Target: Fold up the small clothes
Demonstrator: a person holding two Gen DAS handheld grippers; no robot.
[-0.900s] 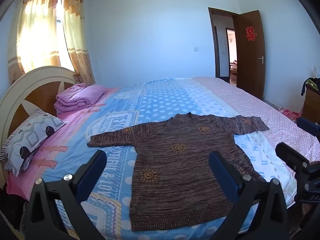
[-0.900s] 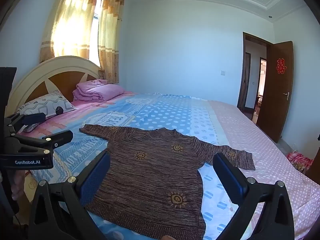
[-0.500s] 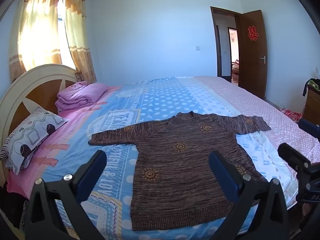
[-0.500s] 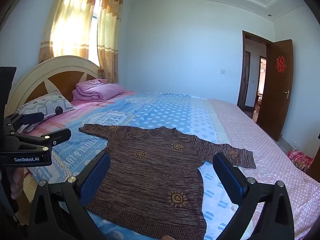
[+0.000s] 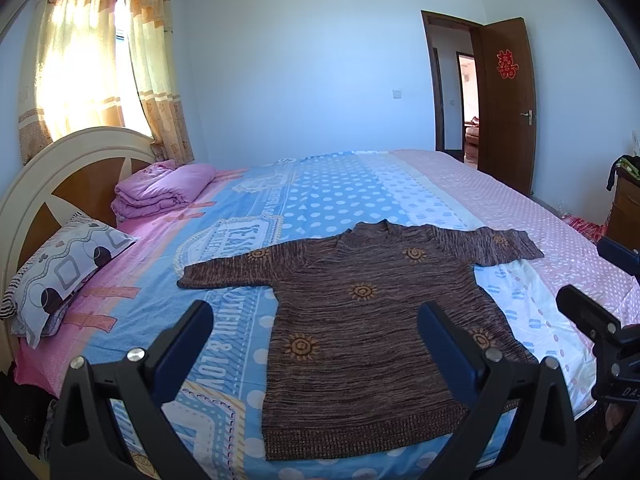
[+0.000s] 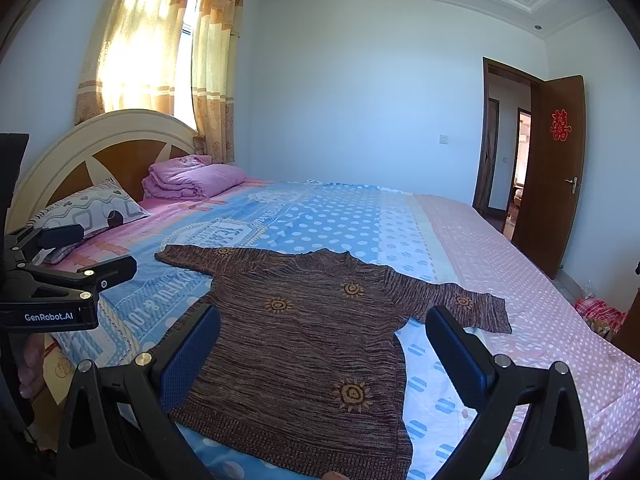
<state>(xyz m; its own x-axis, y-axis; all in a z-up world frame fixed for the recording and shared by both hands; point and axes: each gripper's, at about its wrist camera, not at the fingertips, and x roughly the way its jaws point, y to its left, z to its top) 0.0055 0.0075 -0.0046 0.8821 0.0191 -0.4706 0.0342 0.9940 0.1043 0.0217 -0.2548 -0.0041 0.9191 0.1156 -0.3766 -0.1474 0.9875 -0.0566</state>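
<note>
While nothing is gripped yet: both tools hang above the near edge of the bed, apart from the garment.
Garment: brown marled knit sweater with orange sun motifs (image 5: 372, 320) lies flat, face up, on the blue, pink and white patterned bedsheet (image 5: 332, 208); sleeves spread to either side, ribbed hem toward the cameras, neckline away.
Why laid so: spread flat with sleeves out, probably so each sleeve can be turned in over the body first.
Left gripper (image 5: 316, 344): jaws wide, nothing between the blue pads; it hovers over the sweater's hem and left flank.
Right gripper (image 6: 322, 354): jaws wide, empty; it hovers over the sweater's hem, nearer the right sleeve.
Why held so: both tilt down toward the sweater, seemingly lining up for a first pinch.
Beyond the sweater's left sleeve: grey patterned pillow (image 5: 64, 268) and folded pink quilt (image 5: 160, 190) against the cream and brown wooden headboard (image 5: 60, 176).
Containers: none in view; nothing holds clothes.
Progress: folding not begun, judging by the flat sweater.
</note>
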